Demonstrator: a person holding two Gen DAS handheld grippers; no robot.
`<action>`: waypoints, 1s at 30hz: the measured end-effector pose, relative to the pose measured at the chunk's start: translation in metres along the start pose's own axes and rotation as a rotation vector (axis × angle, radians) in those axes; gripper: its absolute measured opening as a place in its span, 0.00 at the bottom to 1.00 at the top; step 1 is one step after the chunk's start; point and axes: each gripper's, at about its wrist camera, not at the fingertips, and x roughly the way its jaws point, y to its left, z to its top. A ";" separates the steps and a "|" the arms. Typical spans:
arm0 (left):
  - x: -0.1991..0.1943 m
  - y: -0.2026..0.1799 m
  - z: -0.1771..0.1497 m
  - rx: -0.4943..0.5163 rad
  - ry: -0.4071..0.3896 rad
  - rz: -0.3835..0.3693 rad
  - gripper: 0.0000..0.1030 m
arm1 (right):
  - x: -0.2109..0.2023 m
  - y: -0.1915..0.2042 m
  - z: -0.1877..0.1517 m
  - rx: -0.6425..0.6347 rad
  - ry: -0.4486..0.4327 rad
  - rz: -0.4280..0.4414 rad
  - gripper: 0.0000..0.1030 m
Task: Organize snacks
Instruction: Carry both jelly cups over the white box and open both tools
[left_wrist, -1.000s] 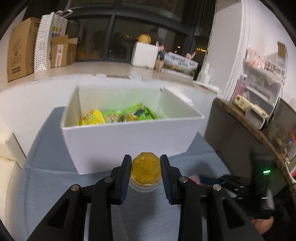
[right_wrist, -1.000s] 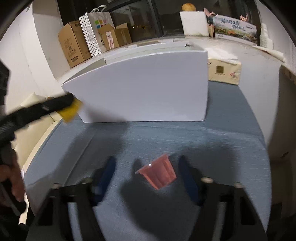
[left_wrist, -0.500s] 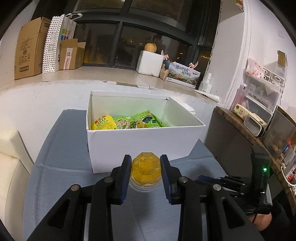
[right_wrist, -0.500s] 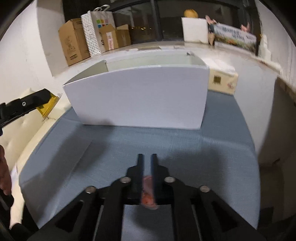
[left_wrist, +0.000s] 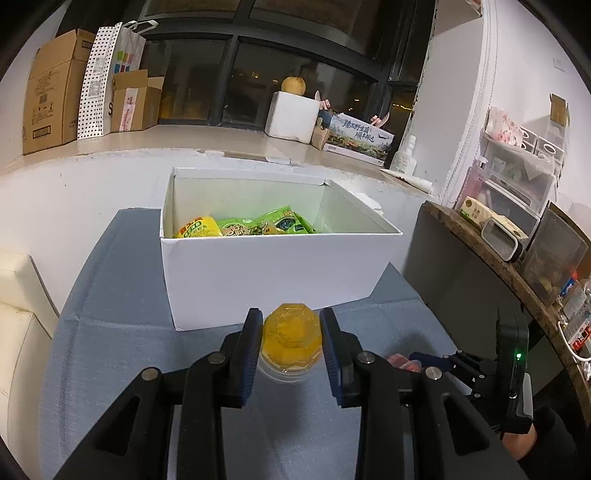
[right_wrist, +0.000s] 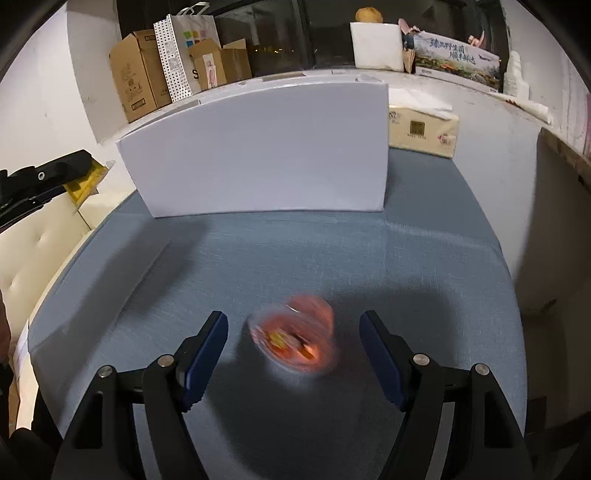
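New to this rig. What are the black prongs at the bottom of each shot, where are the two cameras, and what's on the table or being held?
No robot arm here: a person carries a handheld two-finger gripper in each hand, each with a fisheye camera looking along its fingers. The prongs are those fingers.

Left wrist view: the left gripper is shut on a yellow jelly cup, facing an open white box of snack packets on the blue-grey table.

Right wrist view: the right gripper is opening; a blurred red jelly cup sits loose between its fingers, untouched.
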 end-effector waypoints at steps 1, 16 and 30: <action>0.000 -0.001 0.000 0.002 0.001 -0.002 0.34 | 0.000 0.001 0.000 0.003 0.004 0.004 0.60; 0.002 -0.004 0.020 0.020 -0.018 -0.011 0.34 | -0.046 0.019 0.051 -0.025 -0.139 0.073 0.47; 0.083 0.024 0.126 0.046 0.014 0.068 0.35 | -0.009 0.018 0.206 -0.057 -0.189 0.064 0.48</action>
